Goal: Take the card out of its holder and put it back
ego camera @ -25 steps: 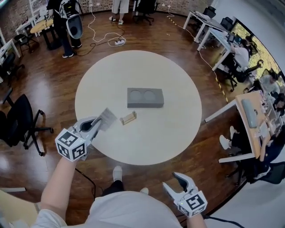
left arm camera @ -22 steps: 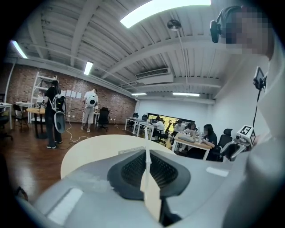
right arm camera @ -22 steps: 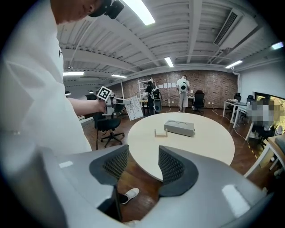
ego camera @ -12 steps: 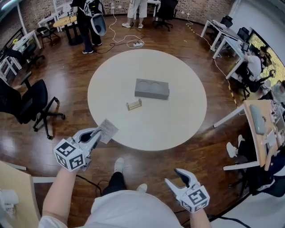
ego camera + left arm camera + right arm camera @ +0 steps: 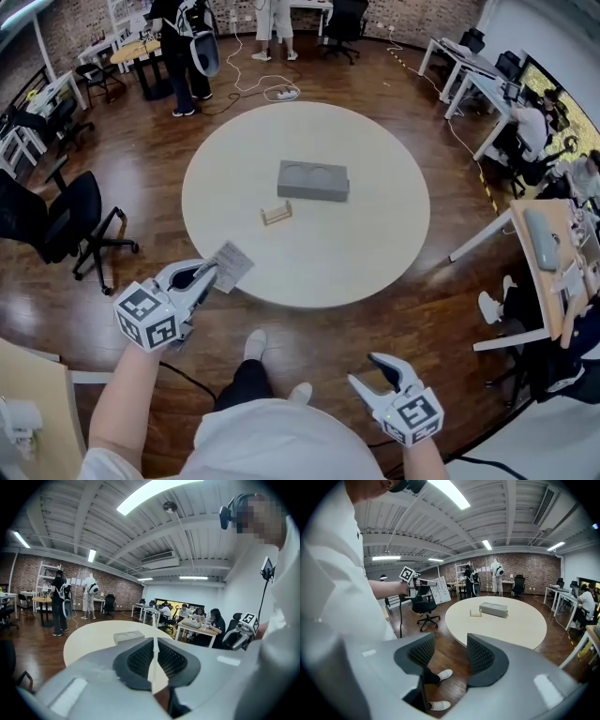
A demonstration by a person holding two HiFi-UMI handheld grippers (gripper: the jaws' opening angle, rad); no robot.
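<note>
While my left gripper [image 5: 202, 277] is clamping the card [image 5: 231, 265], I am planning to square it with the holder [image 5: 277, 214]; right gripper [image 5: 380, 373] jaws are gaping.

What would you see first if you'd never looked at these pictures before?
The big round white table fills the middle of the room, with a grey block and a small empty card holder near its centre. By its near edge the left gripper pinches a card, while the right gripper hangs open over the wooden floor.
</note>
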